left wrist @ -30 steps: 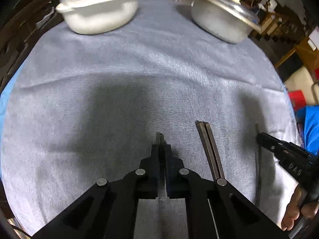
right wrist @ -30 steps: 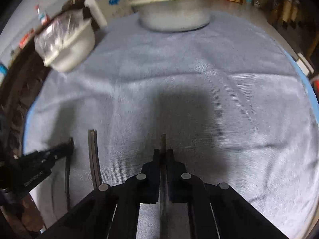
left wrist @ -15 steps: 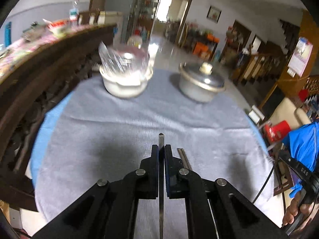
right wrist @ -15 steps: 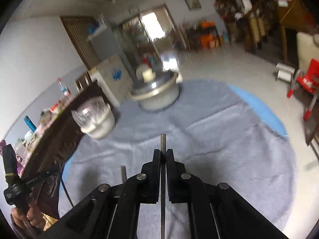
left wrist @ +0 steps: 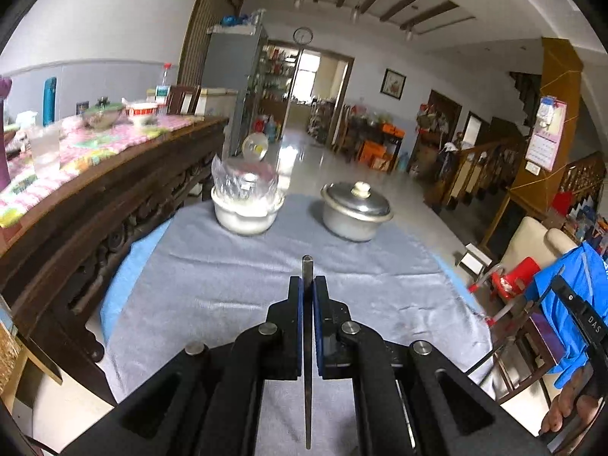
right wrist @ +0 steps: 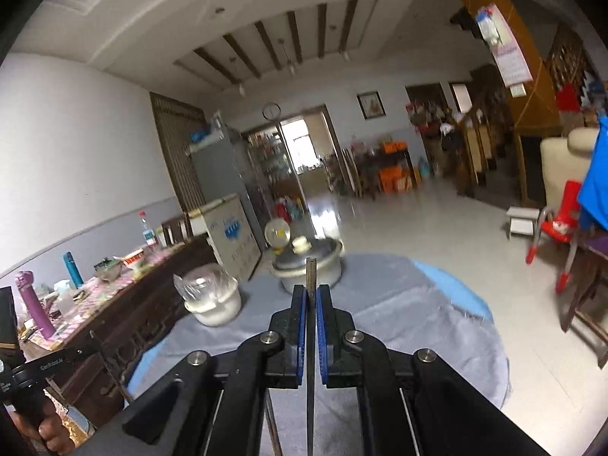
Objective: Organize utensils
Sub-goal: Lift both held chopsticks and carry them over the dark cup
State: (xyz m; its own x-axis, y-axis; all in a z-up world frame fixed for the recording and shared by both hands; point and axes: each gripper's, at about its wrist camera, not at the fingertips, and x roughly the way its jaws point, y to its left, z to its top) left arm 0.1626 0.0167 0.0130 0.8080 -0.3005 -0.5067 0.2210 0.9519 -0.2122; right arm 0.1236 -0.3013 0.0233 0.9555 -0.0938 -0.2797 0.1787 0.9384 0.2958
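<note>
My left gripper (left wrist: 307, 283) is shut on a thin dark chopstick (left wrist: 307, 380) that runs straight between the blue pads, its tip poking out in front. It hangs above the near part of the round table's grey cloth (left wrist: 228, 285). In the right wrist view my right gripper (right wrist: 311, 292) is shut on a second dark chopstick (right wrist: 311, 399) in the same way, held higher and more level. Another thin stick (right wrist: 273, 421) shows on the cloth under the right gripper's body. Each gripper's black body sits at the edge of the other's view, held by a hand.
At the table's far side stand a white bowl under a plastic bag (left wrist: 247, 214) and a lidded metal pot (left wrist: 355, 216). A dark carved wooden sideboard (left wrist: 95, 205) runs along the left. A red chair (left wrist: 516, 277) and blue cloth are on the right.
Both grippers have lifted off the cloth and tipped upward, each carrying its chopstick. The views went from the tabletop to the whole table and room. A pair of chopsticks stayed on the cloth.
</note>
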